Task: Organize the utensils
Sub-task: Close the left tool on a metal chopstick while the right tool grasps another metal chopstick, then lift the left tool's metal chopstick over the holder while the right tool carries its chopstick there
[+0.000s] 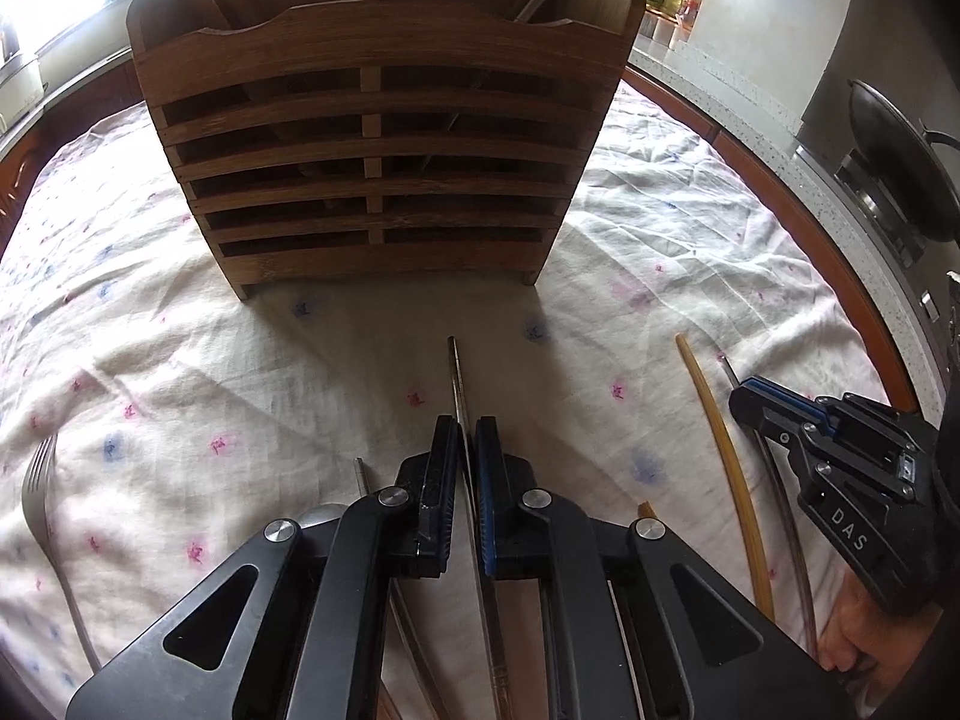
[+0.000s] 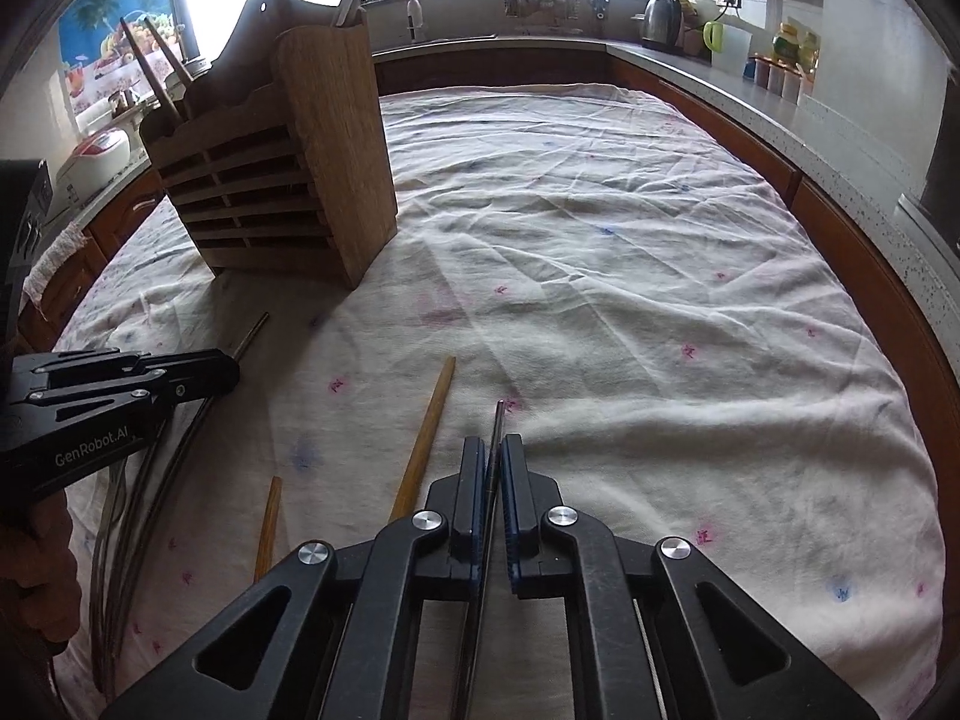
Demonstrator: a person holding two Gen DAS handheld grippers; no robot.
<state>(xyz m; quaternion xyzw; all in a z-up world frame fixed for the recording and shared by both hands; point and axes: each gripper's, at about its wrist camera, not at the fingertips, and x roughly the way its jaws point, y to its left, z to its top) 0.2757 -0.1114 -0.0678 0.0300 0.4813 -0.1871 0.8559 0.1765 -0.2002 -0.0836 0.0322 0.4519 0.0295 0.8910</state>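
Both grippers are clamped on thin sticks lying on the cloth-covered tabletop (image 2: 660, 252) — the left gripper (image 1: 467, 441) on a dark chopstick (image 1: 457, 378), the right gripper (image 2: 493, 456) on a metal chopstick (image 2: 497, 420) — each gripped near one end, probably so it can be stood in the wooden holder (image 1: 378, 138) just ahead.

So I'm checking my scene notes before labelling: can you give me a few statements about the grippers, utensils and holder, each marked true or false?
1. The left gripper is shut on a thin metal utensil. True.
2. The right gripper is open and holds nothing. False: it is shut on a thin metal rod.
3. The wooden utensil holder lies on its side. False: it stands upright.
4. A fork lies on the cloth. True.
5. The holder has no utensils in it. False: handles stick out of its top.
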